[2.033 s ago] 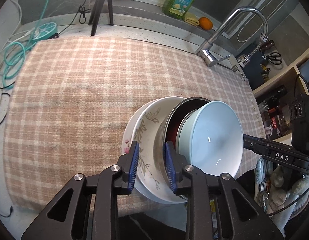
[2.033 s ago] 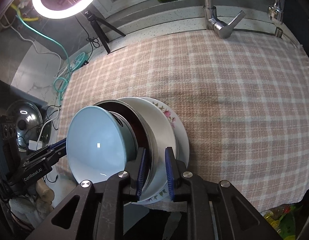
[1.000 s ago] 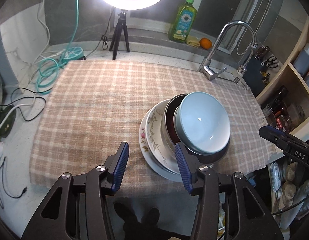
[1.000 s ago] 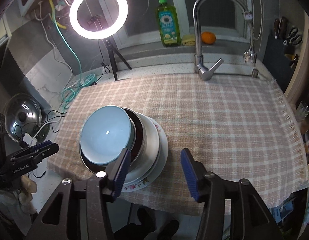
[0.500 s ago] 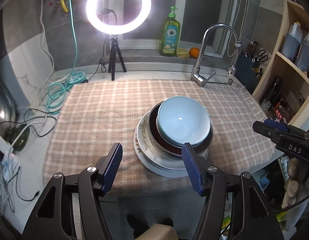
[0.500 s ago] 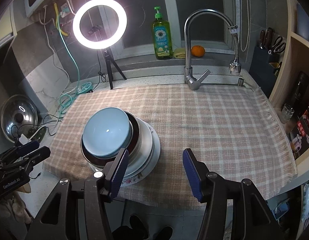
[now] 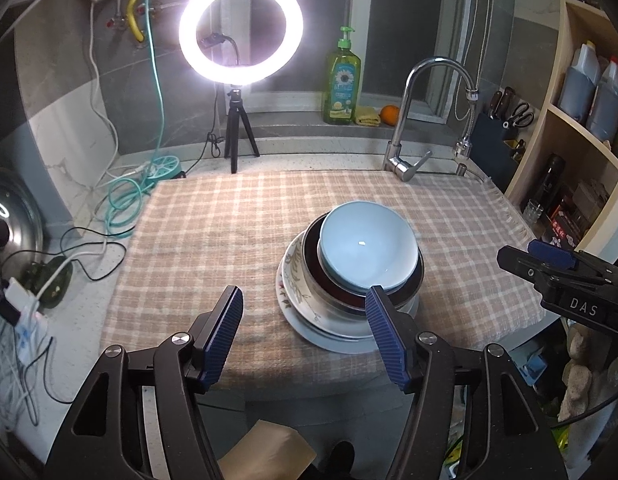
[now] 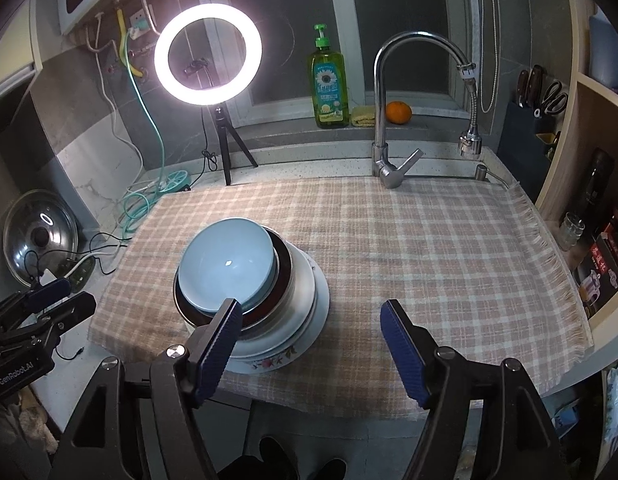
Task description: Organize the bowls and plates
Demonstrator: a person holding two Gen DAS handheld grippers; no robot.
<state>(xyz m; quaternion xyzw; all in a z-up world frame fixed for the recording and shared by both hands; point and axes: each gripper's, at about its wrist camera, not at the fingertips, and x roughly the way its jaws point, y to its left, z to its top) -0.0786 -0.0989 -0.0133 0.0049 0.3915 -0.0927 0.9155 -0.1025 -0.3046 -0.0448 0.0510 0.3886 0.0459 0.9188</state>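
Blue ribbed pads of the left gripper [image 7: 305, 336] stood apart, empty; the right gripper [image 8: 309, 344] was opening, nothing between. Beyond them, centre frame, the blue bowl [image 7: 367, 248] topped the stack on the checked cloth [image 7: 213, 232]. Advised: withdraw clear, leaving the stack undisturbed.

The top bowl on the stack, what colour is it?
The top bowl is pale blue, plain, with no pattern. It shows best in the right wrist view.
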